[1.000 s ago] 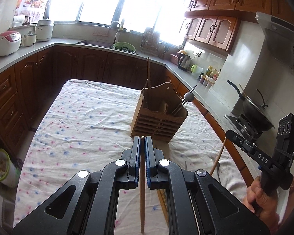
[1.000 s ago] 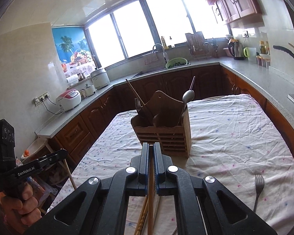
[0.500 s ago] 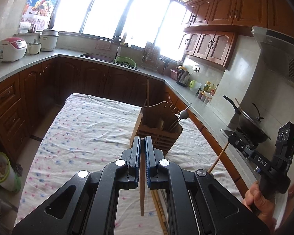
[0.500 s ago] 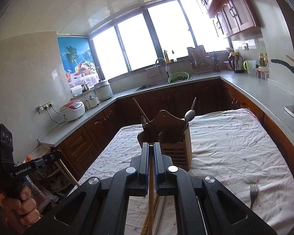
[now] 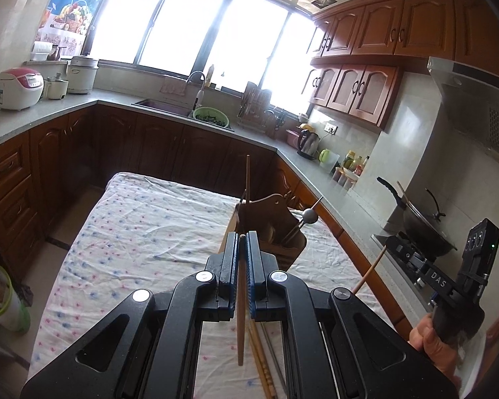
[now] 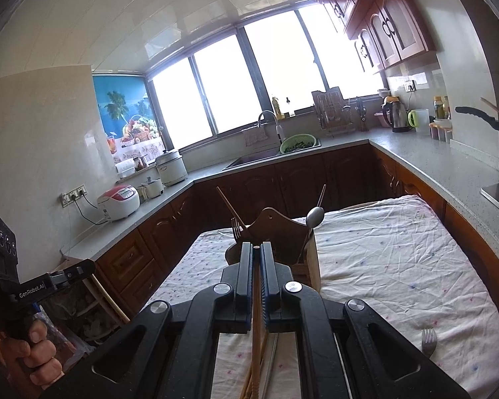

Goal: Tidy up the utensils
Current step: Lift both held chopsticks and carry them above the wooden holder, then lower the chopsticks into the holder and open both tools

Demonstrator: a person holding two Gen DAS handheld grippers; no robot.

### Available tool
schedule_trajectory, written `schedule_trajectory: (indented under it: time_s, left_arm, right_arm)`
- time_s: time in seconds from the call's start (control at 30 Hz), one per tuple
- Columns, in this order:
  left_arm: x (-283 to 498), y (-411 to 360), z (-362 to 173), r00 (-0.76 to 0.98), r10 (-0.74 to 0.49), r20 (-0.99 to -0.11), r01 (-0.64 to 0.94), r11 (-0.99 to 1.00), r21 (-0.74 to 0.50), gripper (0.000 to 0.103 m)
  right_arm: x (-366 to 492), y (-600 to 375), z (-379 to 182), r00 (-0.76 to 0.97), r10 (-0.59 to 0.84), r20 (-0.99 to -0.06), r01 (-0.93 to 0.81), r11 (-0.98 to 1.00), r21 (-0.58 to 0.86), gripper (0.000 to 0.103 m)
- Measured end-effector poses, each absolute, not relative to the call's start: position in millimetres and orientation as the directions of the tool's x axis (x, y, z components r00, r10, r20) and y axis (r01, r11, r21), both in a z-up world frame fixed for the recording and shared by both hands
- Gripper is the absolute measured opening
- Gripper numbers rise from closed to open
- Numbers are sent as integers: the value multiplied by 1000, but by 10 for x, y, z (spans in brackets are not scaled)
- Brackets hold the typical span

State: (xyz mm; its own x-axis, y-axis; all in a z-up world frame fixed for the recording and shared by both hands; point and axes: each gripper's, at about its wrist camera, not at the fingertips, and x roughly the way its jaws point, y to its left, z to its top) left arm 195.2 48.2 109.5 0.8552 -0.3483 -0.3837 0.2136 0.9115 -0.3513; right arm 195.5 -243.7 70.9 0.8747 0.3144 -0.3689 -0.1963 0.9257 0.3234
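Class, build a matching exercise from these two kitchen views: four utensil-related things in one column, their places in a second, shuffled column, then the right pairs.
Things
1. wooden chopstick
2. spoon
3. loose fork
4. wooden utensil holder

Places
A. lying flat on the tablecloth, near its right edge in the right wrist view
B. clamped in the left gripper
C. standing on the tablecloth ahead of both grippers
D. upright in the holder, bowl end up

Pairs: 1-B, 2-D, 3-A, 4-C
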Motion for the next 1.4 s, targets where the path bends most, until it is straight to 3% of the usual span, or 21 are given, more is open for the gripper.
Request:
schedule_trajectory:
  time_s: [0.73, 1.4]
  left_arm:
    - [3201, 221, 1877, 929, -313, -196, 235, 911, -338, 4]
    - [3927, -5, 853, 915, -268, -302, 135, 908, -396, 4]
  right_arm:
    - [2970, -2716, 1354, 969, 191, -155, -136, 941, 310, 4]
    - [3405, -2697, 453, 964, 160, -212, -79, 935, 347, 4]
